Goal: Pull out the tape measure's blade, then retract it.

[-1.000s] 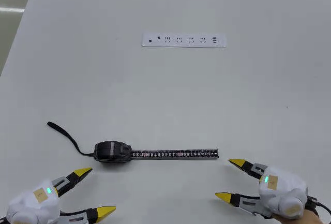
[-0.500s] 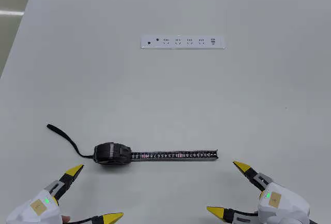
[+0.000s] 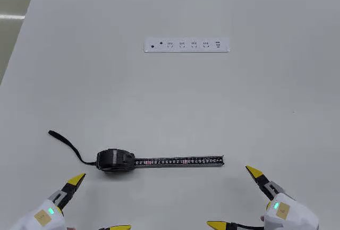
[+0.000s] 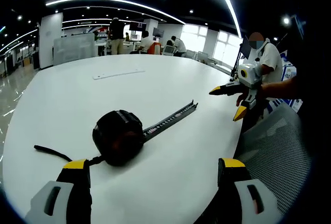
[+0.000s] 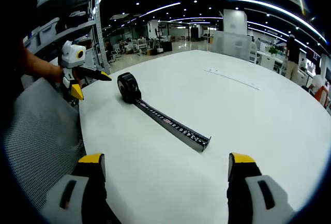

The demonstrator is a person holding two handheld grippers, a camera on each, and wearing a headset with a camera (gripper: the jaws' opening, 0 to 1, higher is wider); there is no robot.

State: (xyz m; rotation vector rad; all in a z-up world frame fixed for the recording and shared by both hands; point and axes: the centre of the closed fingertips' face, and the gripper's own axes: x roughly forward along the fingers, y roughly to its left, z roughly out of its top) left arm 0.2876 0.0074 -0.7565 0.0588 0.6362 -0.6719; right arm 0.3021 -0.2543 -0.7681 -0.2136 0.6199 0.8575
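A black tape measure point(image 3: 115, 159) lies on the white table, its blade point(image 3: 180, 161) drawn out to the right and lying flat. A black wrist strap point(image 3: 66, 143) trails off to its left. The case point(image 4: 118, 136) and the blade point(image 4: 171, 119) also lie ahead of my left gripper's fingers. My left gripper point(image 3: 94, 204) stands open near the table's front edge, below the case and apart from it. My right gripper point(image 3: 236, 198) is open too, below the blade's hooked tip point(image 5: 205, 142) and clear of it. Nothing sits between either pair of fingers.
A white power strip point(image 3: 186, 44) lies flat at the far middle of the table. The table's left edge point(image 3: 18, 33) borders a greenish floor. In the gripper views several people and office furniture stand far behind the table.
Both grippers have drawn back toward me, down and away from the tape measure. The tape measure and its extended blade have stayed in place.
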